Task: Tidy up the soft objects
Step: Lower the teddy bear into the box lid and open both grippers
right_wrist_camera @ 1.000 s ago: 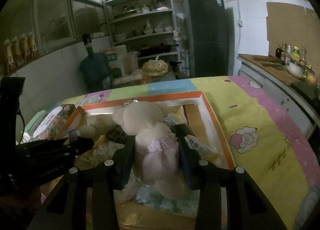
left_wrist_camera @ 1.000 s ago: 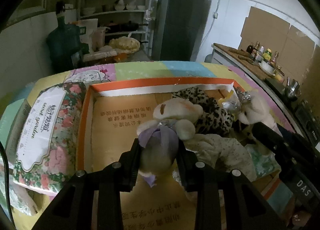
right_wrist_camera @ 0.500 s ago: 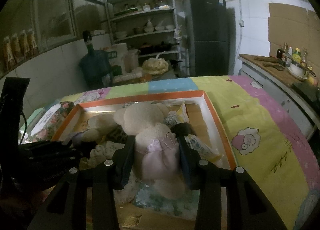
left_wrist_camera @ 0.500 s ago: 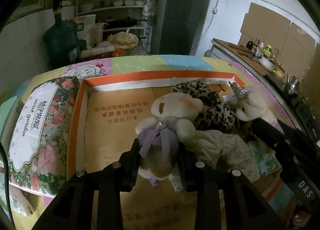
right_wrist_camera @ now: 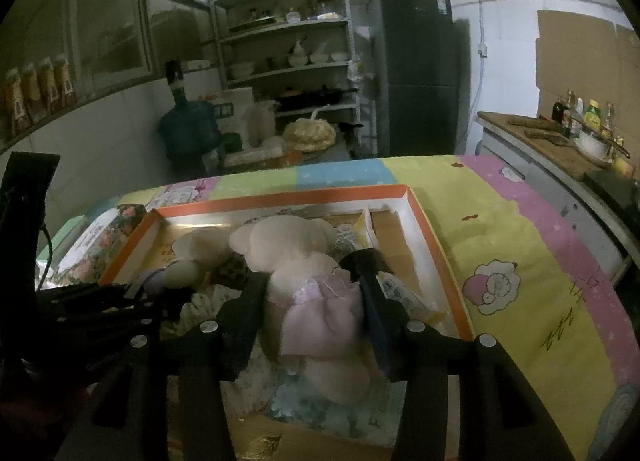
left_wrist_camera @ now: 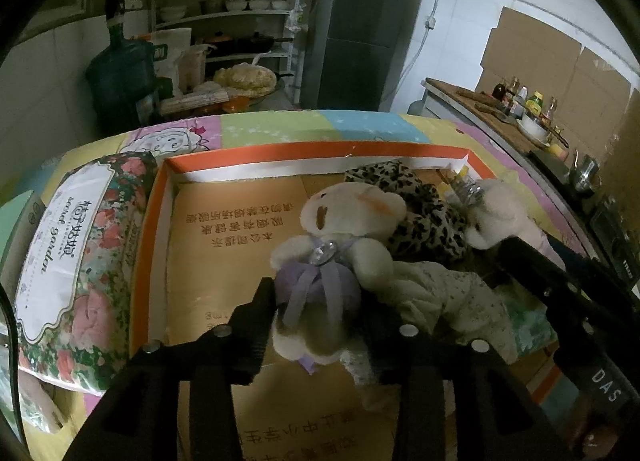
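Gripping a bear (left_wrist_camera: 320,285) by its purple-dressed body at frame centre, the left gripper (left_wrist_camera: 316,325) pointed along its long axis; the right gripper (right_wrist_camera: 312,317) likewise clamped a pink-dressed bear (right_wrist_camera: 308,285), both inside the box (left_wrist_camera: 304,151).

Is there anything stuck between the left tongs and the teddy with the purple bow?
No. The left tongs already squeeze the cream teddy bear with the purple bow by its body, with nothing between. It sits inside the orange-rimmed cardboard box, against the leopard-print plush.
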Available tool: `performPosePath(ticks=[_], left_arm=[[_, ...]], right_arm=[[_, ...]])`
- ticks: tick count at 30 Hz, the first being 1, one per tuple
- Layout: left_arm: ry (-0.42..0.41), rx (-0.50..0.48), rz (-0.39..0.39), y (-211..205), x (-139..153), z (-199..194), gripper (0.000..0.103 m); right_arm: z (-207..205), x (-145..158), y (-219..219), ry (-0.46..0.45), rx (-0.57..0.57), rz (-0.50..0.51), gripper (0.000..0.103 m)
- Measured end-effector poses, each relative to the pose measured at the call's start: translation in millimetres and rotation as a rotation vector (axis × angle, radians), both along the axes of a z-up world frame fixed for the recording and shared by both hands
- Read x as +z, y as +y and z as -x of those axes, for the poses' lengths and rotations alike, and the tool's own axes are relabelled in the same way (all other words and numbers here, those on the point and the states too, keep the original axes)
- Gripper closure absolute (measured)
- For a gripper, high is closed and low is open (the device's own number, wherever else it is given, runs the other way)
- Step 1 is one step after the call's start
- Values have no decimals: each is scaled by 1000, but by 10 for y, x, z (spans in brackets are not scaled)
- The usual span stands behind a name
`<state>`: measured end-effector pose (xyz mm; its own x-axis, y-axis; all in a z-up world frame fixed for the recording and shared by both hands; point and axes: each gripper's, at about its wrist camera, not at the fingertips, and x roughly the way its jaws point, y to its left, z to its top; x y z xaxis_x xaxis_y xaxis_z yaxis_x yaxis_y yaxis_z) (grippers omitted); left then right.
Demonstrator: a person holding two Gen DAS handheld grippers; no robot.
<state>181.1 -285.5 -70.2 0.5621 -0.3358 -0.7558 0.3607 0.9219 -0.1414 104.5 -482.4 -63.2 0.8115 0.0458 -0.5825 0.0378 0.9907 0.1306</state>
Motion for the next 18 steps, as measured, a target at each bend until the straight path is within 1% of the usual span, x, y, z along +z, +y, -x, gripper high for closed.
performPosePath(ticks=[5,7,11,16,17,18], left_arm=[[-17,-1,9,12,40,26,49],[-24,-3,9,14,58,37,46],[-35,-5,8,21,90,78,46],[-51,-7,8,34,137,116,45],[-54,-7,7,38,144,120,45],[-59,-6,6,43,155,126,42]], right_arm=[[-1,2,0,1,1,0,51],[-2,2,2,0,0,-1,48],[-6,5,4,-1,0,-3,45],[-6,32,18,-9,-2,-13,45],[-1,38,19,-11,-2,-14,45],[5,46,20,-15,-3,-16,45]])
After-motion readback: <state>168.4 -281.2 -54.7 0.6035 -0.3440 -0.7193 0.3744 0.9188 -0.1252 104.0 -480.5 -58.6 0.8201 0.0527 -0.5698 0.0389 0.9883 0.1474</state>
